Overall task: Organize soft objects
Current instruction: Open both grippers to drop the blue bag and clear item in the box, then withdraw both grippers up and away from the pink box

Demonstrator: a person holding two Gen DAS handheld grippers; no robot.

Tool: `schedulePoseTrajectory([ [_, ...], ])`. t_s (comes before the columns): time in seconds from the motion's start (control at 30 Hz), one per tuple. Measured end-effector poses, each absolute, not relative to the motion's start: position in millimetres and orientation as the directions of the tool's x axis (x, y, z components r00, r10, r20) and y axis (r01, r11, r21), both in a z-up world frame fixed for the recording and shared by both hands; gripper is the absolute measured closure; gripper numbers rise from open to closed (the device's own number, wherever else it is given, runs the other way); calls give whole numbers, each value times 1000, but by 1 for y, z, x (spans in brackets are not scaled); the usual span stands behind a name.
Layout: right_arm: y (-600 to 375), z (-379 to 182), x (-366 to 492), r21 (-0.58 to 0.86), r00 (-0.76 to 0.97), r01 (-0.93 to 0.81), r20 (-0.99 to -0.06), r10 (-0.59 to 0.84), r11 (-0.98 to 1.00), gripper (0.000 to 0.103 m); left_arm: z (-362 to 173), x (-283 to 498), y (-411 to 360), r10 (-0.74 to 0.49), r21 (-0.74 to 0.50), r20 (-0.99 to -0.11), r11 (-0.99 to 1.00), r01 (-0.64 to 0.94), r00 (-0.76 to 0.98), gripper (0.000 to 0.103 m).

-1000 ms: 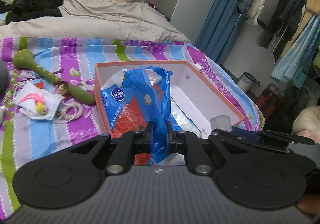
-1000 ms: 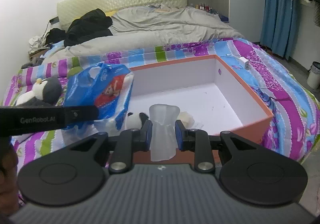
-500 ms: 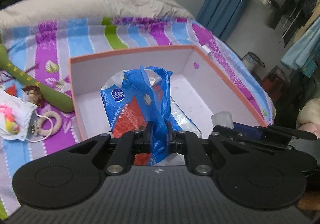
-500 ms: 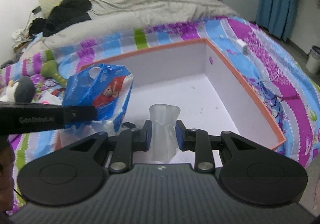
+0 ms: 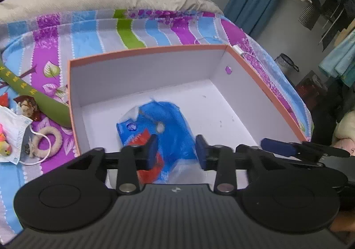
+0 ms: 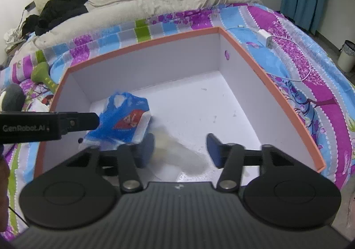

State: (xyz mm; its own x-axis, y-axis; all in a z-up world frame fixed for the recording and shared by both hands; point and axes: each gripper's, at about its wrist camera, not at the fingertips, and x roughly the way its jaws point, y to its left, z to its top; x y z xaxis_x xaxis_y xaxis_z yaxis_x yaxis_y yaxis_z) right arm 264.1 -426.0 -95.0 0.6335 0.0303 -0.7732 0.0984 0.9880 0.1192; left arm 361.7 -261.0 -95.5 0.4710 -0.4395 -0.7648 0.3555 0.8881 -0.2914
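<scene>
An orange-rimmed white box lies on the striped bedspread. A blue and red plastic pack sits blurred inside it, below my open left gripper. A pale translucent soft object is blurred inside the box between the spread fingers of my open right gripper. The left gripper's finger also shows in the right wrist view, beside the pack. The right gripper's fingertip shows in the left wrist view.
Left of the box lie a green plush stick, a face mask, a fuzzy ring and a grey plush toy. A white charger and cable lie right of the box. Grey duvet behind; hanging clothes and a bin at right.
Both grippers moved forward over the box and opened. The blue pack and the pale soft object left the jaws and dropped into the box.
</scene>
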Motion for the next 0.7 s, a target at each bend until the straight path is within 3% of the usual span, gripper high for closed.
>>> schedulePoseTrajectory([
  [0.7, -387, -32, 172, 154, 740, 57, -670, 62, 987, 45, -17, 243, -207, -466, -271, -664, 879, 393, 584, 58],
])
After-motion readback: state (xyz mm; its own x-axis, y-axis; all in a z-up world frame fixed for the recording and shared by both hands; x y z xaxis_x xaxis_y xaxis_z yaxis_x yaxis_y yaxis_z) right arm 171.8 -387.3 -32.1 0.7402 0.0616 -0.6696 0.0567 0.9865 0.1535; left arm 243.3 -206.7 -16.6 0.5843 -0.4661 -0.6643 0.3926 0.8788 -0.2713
